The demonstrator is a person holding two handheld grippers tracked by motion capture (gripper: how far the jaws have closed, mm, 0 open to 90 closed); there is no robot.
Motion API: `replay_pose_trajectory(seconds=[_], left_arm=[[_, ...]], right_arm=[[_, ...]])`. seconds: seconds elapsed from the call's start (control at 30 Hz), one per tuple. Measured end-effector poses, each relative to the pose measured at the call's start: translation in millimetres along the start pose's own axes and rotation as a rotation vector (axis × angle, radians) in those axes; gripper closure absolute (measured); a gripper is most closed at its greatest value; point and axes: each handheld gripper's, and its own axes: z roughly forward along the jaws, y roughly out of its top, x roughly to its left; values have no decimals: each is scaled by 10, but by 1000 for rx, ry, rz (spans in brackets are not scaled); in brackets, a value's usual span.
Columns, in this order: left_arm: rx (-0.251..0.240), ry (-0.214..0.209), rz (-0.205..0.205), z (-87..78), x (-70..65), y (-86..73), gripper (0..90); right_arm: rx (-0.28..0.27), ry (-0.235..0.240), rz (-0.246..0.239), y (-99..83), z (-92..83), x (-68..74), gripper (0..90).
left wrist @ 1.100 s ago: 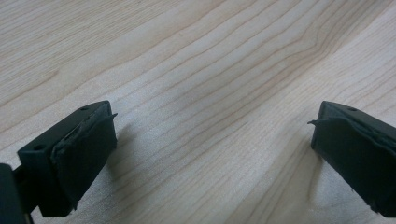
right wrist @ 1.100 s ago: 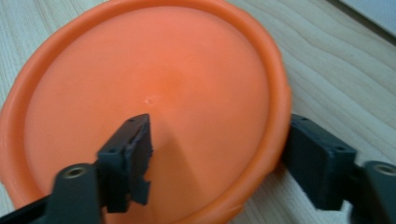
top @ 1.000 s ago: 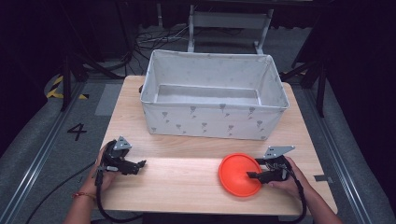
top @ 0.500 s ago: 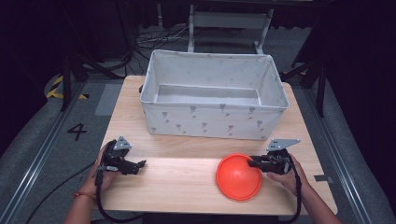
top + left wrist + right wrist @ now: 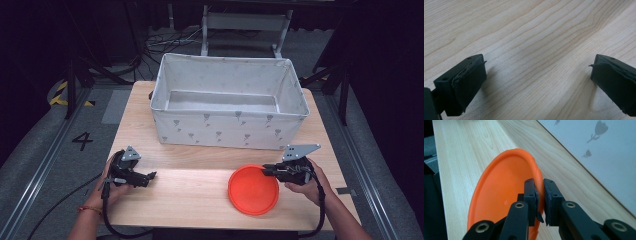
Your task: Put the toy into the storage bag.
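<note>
At the table's near right edge, the right gripper (image 5: pixel 269 171) has just pinched its jaws onto the rim of an orange plate (image 5: pixel 253 190), which tilts away toward the left. The fabric bin (image 5: pixel 227 131) stands directly beyond it. The left gripper (image 5: pixel 148 176) rests wide open and empty, well apart.

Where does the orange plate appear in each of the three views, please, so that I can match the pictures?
High view: the orange plate lies lower right of centre on the wooden table, at the right gripper.
Left gripper view: bare table wood between open fingers; the plate is not in this picture.
Right gripper view: the plate fills the centre-left, its rim clamped between the fingers.
Shared landmark: the table's pale wood grain.
</note>
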Motion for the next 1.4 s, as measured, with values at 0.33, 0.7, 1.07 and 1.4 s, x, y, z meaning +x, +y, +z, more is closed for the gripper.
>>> replay_pose_trajectory(seconds=[0.33,0.7,1.07,1.4], left_arm=[[0,4,3,-1,1,0,5],[1,3,3,-2,2,0,5],[0,2,2,-1,3,0,3],[-1,3,1,0,2,0,3]], right_arm=[[33,-93,-132,310,-229,114,824],[25,-136,-159,434,-407,99,825],[5,-172,-195,580,-669,108,825],[-6,-178,-223,727,-850,137,824]])
